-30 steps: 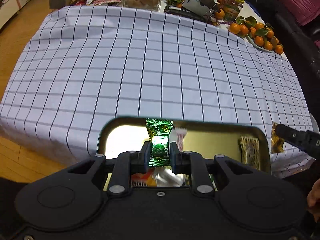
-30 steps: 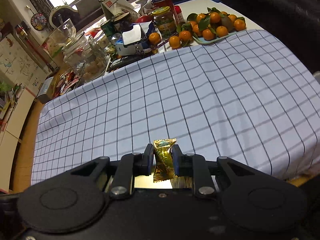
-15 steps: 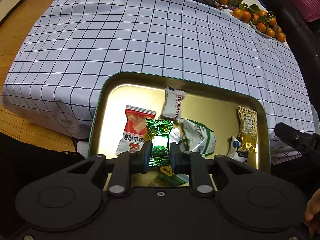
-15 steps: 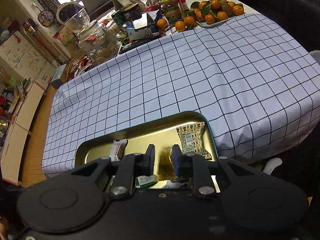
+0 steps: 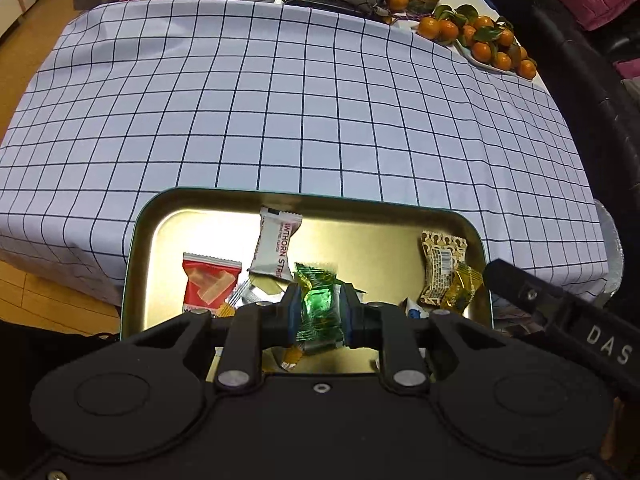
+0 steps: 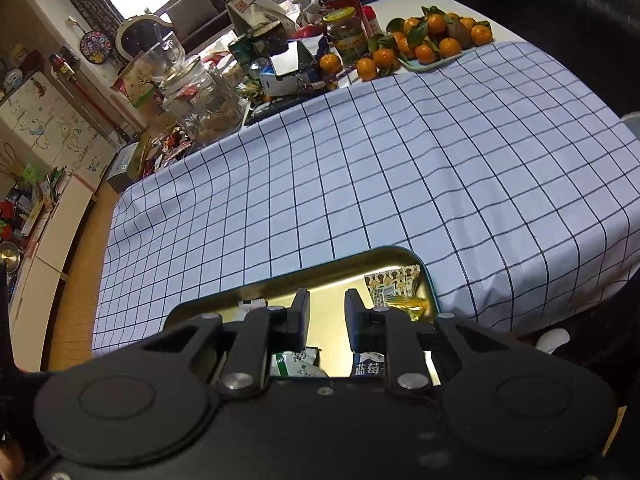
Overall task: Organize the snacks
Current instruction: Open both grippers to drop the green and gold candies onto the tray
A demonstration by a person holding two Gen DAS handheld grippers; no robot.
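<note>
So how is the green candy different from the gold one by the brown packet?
The green candy is up between the left gripper fingers, above the tin; the gold candy lies loose in the tin, against the brown patterned packet.
The green candy is green foil; the gold candy is yellow-gold.
The right gripper is open, with nothing in it.
Both are shiny wrapped sweets.

A lived-in home: a desk under a checked tablecloth (image 6: 400, 168), a plate of tangerines (image 6: 436, 46), glass jars (image 6: 200, 100), children's drawings (image 6: 48, 120) on cupboards, a wooden floor (image 6: 80, 264), a dark sofa (image 5: 592, 60).
</note>
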